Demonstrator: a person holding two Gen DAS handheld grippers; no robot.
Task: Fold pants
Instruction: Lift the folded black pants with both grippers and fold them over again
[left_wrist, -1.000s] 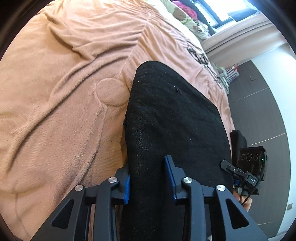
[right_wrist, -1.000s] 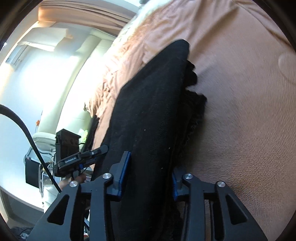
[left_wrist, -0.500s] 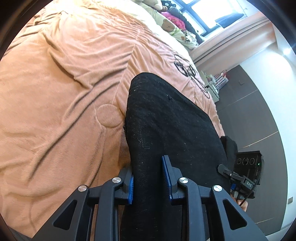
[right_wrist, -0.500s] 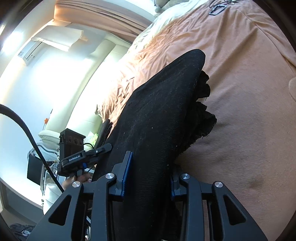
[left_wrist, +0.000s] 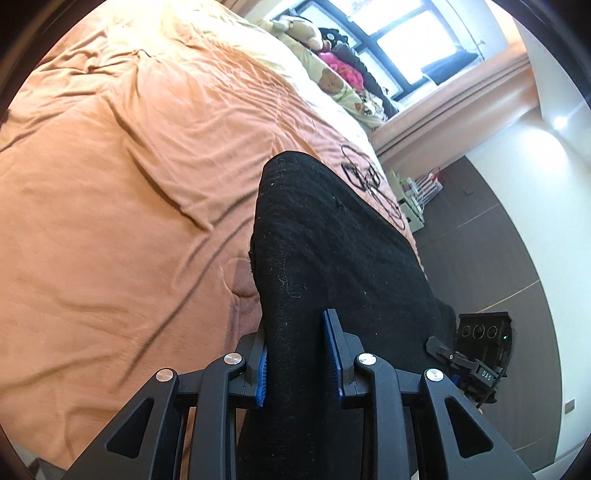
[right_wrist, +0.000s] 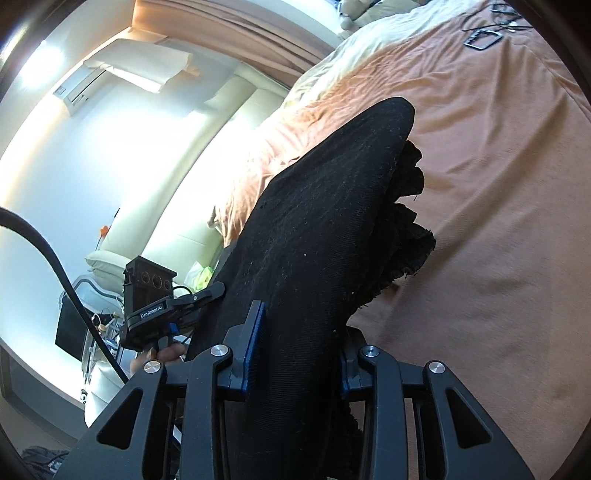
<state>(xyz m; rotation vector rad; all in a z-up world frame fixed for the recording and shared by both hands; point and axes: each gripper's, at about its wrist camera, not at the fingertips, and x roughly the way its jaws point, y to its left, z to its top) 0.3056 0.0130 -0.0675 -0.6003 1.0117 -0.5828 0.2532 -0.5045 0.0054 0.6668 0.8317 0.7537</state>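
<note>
Pants (left_wrist: 332, 266): black, coarse woven cloth, soft and limp, likely light, not slippery. Stretched between both grippers above the bed (left_wrist: 110, 221). Left gripper (left_wrist: 297, 360) and right gripper (right_wrist: 295, 350): jaws narrow, pinching bunched cloth. Best held at edge corners.

The black pants (left_wrist: 332, 258) are held up off the orange bedspread (left_wrist: 110, 221), stretched taut near its foot edge, frayed hems (right_wrist: 410, 236) hanging underneath.
</note>
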